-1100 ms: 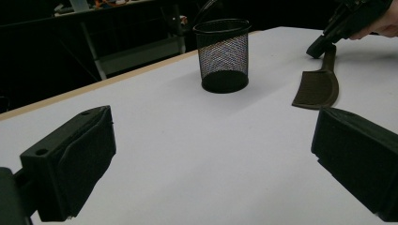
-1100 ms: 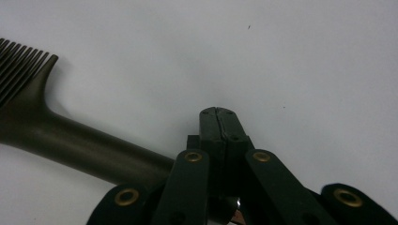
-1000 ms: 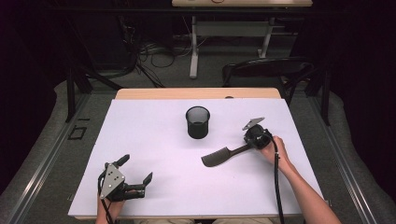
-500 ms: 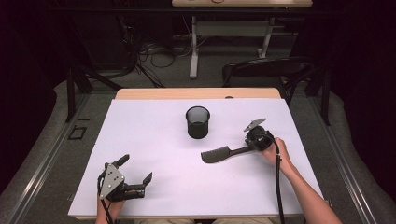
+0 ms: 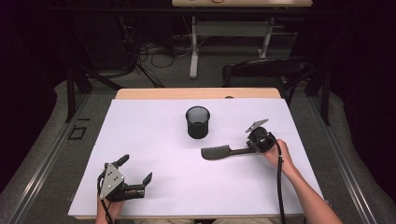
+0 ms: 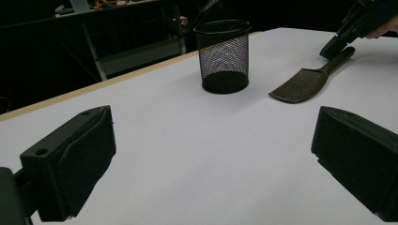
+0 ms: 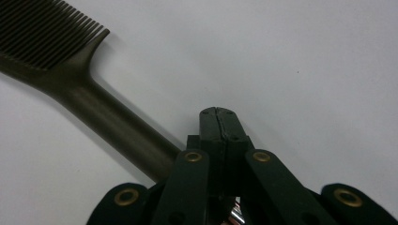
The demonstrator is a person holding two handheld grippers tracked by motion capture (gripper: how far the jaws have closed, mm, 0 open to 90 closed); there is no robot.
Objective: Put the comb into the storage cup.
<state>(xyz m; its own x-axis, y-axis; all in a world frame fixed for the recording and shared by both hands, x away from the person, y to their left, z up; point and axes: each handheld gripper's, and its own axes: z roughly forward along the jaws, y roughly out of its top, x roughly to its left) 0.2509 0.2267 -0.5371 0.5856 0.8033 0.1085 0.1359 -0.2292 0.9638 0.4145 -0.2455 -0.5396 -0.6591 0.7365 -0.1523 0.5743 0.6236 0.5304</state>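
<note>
Right gripper view had the right gripper (image 7: 217,112) looking down on the white tabletop (image 7: 305,56), its two black jaws pressed flat together with nothing between them. Just beside them, on the left of that view, ran the round handle of a dark olive plastic slotted spatula (image 7: 94,105); the handle passed under the gripper's linkage, and whether it touched the jaws could not be told. The spatula's slotted blade spread out toward the upper left corner.

From the high view, the right gripper (image 5: 254,143) sat at the right of the table with the person's right hand (image 5: 275,154) around it, and the spatula (image 5: 217,152) lay flat, blade pointing toward the table's middle. A black wire-mesh cup (image 5: 197,122) stood upright a little beyond the blade, apart from it.

Near the front left corner, the left gripper (image 5: 135,173) rested low over the table with its jaws spread wide and empty. In the left gripper view the two black pads (image 6: 75,159) stood well apart, and between them, farther off, were the mesh cup (image 6: 222,56) and the spatula (image 6: 302,84), with the right gripper (image 6: 335,47) at the handle's end.
</note>
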